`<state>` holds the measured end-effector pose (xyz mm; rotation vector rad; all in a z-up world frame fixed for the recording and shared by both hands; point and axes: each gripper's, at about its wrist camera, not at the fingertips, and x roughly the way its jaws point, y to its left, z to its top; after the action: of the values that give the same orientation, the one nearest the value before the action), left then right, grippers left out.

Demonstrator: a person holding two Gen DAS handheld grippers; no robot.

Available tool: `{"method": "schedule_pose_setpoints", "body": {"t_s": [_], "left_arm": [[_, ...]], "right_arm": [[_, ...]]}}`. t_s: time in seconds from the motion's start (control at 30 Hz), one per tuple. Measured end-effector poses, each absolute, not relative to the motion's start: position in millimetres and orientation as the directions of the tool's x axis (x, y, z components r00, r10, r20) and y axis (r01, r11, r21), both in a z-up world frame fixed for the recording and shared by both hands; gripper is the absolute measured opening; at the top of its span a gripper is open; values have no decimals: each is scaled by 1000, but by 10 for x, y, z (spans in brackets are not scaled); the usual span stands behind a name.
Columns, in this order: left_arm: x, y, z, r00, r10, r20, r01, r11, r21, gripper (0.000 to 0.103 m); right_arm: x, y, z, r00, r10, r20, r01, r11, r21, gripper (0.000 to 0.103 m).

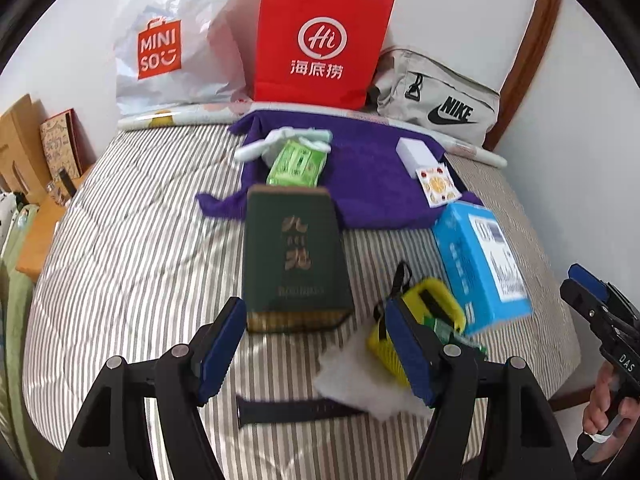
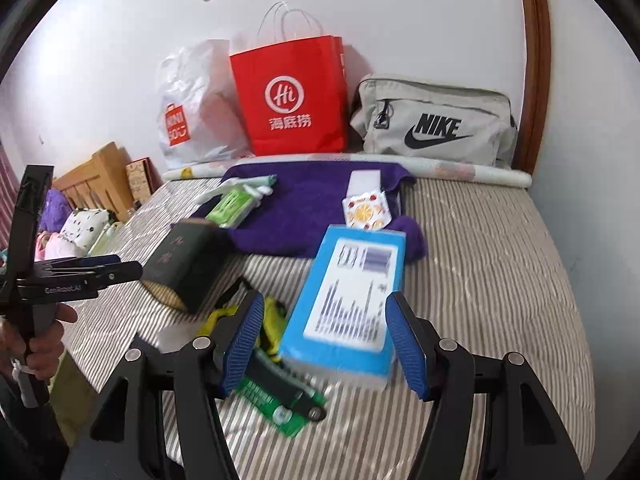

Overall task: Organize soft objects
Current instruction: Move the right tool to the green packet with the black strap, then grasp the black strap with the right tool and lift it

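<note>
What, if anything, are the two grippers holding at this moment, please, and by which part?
Nothing is held. The left gripper and the right gripper both hang open above the bed, with no object pinched between their pads.

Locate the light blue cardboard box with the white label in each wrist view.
Left wrist view: light blue cardboard box at right, on the striped bedcover.
Right wrist view: same box at centre, just beyond the gripper.
Shared landmark: red paper bag against the wall.
</note>
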<state>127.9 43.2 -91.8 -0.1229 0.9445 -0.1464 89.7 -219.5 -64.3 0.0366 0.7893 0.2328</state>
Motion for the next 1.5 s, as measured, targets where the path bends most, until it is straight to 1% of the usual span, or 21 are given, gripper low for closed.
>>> {"method": "schedule_pose_setpoints", "body": {"t_s": [0.1,0.27,0.3,0.33,0.43,0.6,0.77,0.8,0.83,0.9,0.97,1.03,1.17,1.27,1.3,1.4,1.43,1.47,1.5], "left_arm": [[1157,432,-993,577,-180,-797,77,983,-166,70],[1050,462,-1157,559,-190,-807,74,981,-180,70],[1041,468,-1184,555,-191,-810,72,981,-182,70],[1032,476,-1214,550,-192,-812,70,980,-185,70],[1005,504,-1286,542,-199,-816,70,979,-192,70],[990,569,-1370,535,-206,-819,63,977,-204,70],[1004,603,-1433,524,-214,-824,56,974,-217,70],[1005,607,-1436,523,-216,-824,57,974,-219,70],[1004,610,-1439,523,-218,-824,59,974,-220,70],[1004,607,-1441,523,-218,-824,62,974,-218,70],[1001,609,-1445,523,-220,-824,64,974,-219,70],[996,616,-1463,518,-226,-825,65,972,-225,70],[983,612,-1500,509,-233,-829,67,970,-232,70],[990,597,-1533,497,-237,-835,67,970,-235,70],[994,595,-1541,493,-238,-837,68,969,-236,70],[992,578,-1551,489,-236,-840,73,970,-231,70],[991,576,-1551,488,-236,-841,72,970,-230,70],[999,575,-1548,486,-238,-841,72,970,-232,70],[997,578,-1546,486,-238,-841,73,970,-232,70]], "right_arm": [[769,-2152,-725,657,264,-707,-243,961,133,63],[637,-1943,-1058,579,317,-751,-358,927,115,62],[645,-1902,-1131,563,325,-760,-375,920,115,61],[650,-1874,-1202,550,325,-770,-385,916,111,56],[700,-1792,-1415,516,319,-795,-411,906,97,46],[828,-1748,-1611,489,315,-813,-432,898,87,46],[909,-1663,-1775,477,265,-838,-447,894,28,47],[914,-1671,-1778,475,274,-836,-450,892,37,45],[917,-1681,-1772,472,287,-834,-452,891,51,40],[899,-1703,-1742,469,301,-830,-461,885,60,33],[857,-1735,-1690,477,301,-826,-457,888,60,31],[830,-1765,-1662,467,323,-824,-455,886,89,29],[741,-1812,-1669,420,348,-838,-450,882,140,28],[741,-1775,-1732,402,338,-851,-460,878,131,29],[755,-1756,-1762,395,332,-856,-462,878,127,30],[758,-1695,-1781,398,330,-856,-479,870,112,37],[753,-1672,-1789,408,318,-856,-487,869,91,37],[728,-1613,-1803,432,292,-853,-504,863,40,35],[710,-1587,-1808,448,281,-849,-514,858,13,31]]}}
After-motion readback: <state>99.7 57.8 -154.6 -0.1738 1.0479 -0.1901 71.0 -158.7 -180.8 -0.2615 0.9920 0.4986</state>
